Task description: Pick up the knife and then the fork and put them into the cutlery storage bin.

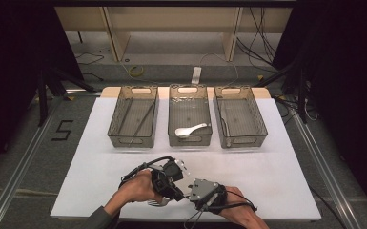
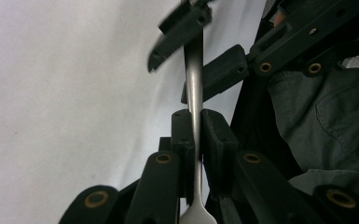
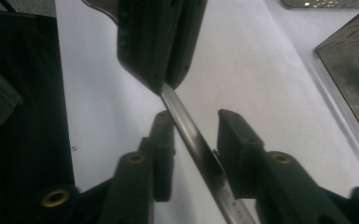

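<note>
Handover under way at near edge of table (image 1: pixel 100 157). Your left claw (image 2: pixel 196 135) clenched on fork (image 2: pixel 194 70) at neck; handle passes between jaws of your right claw (image 3: pixel 196 140), gap visible one side, not yet gripping. Spoon (image 1: pixel 190 129) already in middle bin (image 1: pixel 189 140). Fork's transfer and binning remain.

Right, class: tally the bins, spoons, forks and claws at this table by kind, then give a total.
bins: 3
spoon: 1
fork: 1
claws: 2, the left claw and the right claw
Total: 7
</note>
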A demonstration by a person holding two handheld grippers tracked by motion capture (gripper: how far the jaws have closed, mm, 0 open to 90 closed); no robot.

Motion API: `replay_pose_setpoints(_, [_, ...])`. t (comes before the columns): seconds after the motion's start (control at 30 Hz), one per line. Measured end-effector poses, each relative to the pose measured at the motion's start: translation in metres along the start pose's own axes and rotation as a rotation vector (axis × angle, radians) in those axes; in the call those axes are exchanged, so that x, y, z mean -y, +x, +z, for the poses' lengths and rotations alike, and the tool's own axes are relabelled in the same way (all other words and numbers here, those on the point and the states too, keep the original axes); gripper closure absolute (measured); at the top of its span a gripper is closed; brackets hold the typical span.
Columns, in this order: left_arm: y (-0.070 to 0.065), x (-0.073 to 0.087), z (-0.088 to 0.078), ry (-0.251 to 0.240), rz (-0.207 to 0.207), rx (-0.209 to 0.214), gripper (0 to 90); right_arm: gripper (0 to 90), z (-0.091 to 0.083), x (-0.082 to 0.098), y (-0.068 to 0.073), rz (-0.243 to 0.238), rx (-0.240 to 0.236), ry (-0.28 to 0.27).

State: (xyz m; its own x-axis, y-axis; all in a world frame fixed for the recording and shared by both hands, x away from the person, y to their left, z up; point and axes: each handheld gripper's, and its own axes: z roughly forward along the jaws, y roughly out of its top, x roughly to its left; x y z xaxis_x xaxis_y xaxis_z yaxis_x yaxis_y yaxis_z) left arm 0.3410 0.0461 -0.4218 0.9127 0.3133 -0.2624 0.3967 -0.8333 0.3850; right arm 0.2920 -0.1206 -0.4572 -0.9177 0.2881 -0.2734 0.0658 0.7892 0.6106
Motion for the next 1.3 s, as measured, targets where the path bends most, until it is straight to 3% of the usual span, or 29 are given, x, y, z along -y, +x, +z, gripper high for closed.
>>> replay_pose_setpoints(0.13, [0.001,0.001,-0.001,-0.005,0.001,0.012,83.0,77.5,-0.001,-0.001,0.004,-0.066,0.001,0.015])
replay_pose_setpoints(0.23, [0.000,0.001,0.002,0.023,0.018,0.005,84.2,83.0,-0.001,-0.001,0.006,-0.125,-0.018,0.030])
replay_pose_setpoints(0.27, [0.000,0.000,0.003,0.024,0.017,0.007,84.2,83.0,-0.001,-0.001,0.006,-0.125,-0.018,0.030])
replay_pose_setpoints(0.33, [0.000,0.000,0.005,0.028,0.025,0.002,82.8,84.9,0.000,-0.001,0.007,-0.181,-0.008,0.052])
replay_pose_setpoints(0.43, [0.000,0.000,0.003,0.011,0.021,0.004,80.1,87.6,0.002,-0.001,0.011,-0.202,-0.019,0.056])
replay_pose_setpoints(0.47, [0.000,0.000,0.001,-0.014,0.013,0.003,70.3,87.8,0.002,-0.001,0.013,-0.193,-0.032,0.056])
replay_pose_setpoints(0.57, [0.000,0.000,-0.007,-0.060,0.009,-0.017,66.6,87.9,0.001,0.000,0.010,-0.182,-0.041,0.060])
replay_pose_setpoints(0.63, [0.001,0.000,-0.012,-0.089,0.012,-0.053,56.3,87.9,-0.001,0.002,0.007,-0.170,-0.033,0.063])
replay_pose_setpoints(0.77, [0.004,0.001,-0.023,-0.173,-0.006,-0.079,45.8,87.9,-0.003,0.005,0.002,-0.157,0.001,0.082])
replay_pose_setpoints(0.9, [0.006,0.005,-0.031,-0.230,-0.027,-0.127,35.0,87.9,-0.004,0.008,-0.001,-0.120,0.002,0.091])
replay_pose_setpoints(1.1, [0.008,0.011,-0.038,-0.329,-0.047,-0.192,28.2,87.9,-0.007,0.015,-0.011,-0.090,0.034,0.104])
replay_pose_setpoints(1.3, [0.010,0.018,-0.044,-0.419,-0.064,-0.233,23.5,87.9,-0.010,0.022,-0.024,-0.016,0.085,0.104])
